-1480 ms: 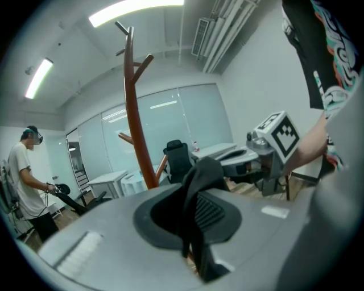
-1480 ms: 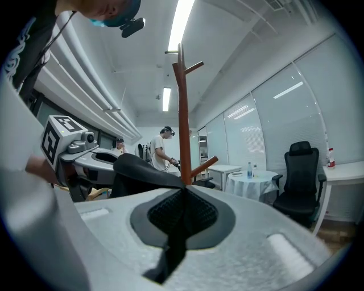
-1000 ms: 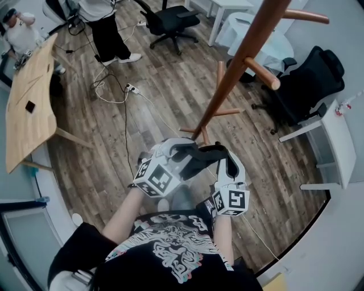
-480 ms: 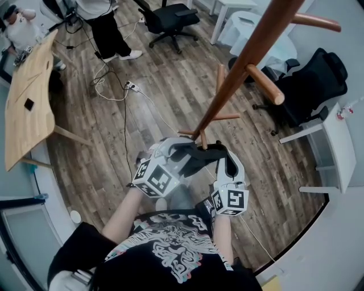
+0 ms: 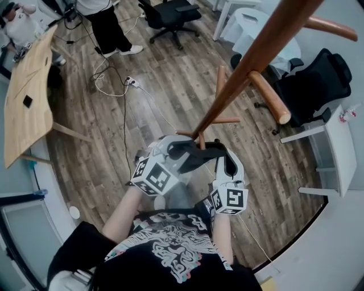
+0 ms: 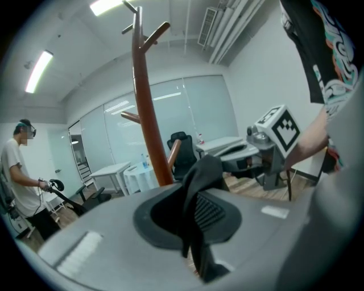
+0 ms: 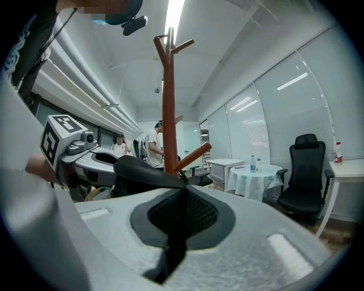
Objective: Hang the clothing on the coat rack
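**Left gripper** (image 5: pixel 172 149): we are clamping its jaws on one edge of the dark garment (image 5: pixel 196 157). In the left gripper view a fold of the dark garment (image 6: pixel 196 211) is sitting pinched between the ribbed pads, with a short tail hanging below them.

**Right gripper** (image 5: pixel 226 154): we are gripping the garment's other edge. In the right gripper view the jaws are pressing together on a thin strip of cloth, which is running up over them and off to the left.

**Dark garment:** we are holding it stretched between the two grippers, low in front of our chest and above the wooden floor (image 5: pixel 165 96). It is not yet on a peg.

**Coat rack** (image 5: pixel 250 62): a reddish-brown wooden pole with angled pegs (image 5: pixel 271 98) is standing just ahead of both grippers. In the head view the garment is crossing the foot of the pole, and we cannot tell whether they are touching.

**Surroundings:**
- A wooden table (image 5: pixel 28 96) is standing well to our left.
- A black office chair (image 5: pixel 170 14) and a white-clothed round table (image 5: pixel 250 28) are standing beyond the rack.
- A person (image 5: pixel 105 23) is standing near the chair.
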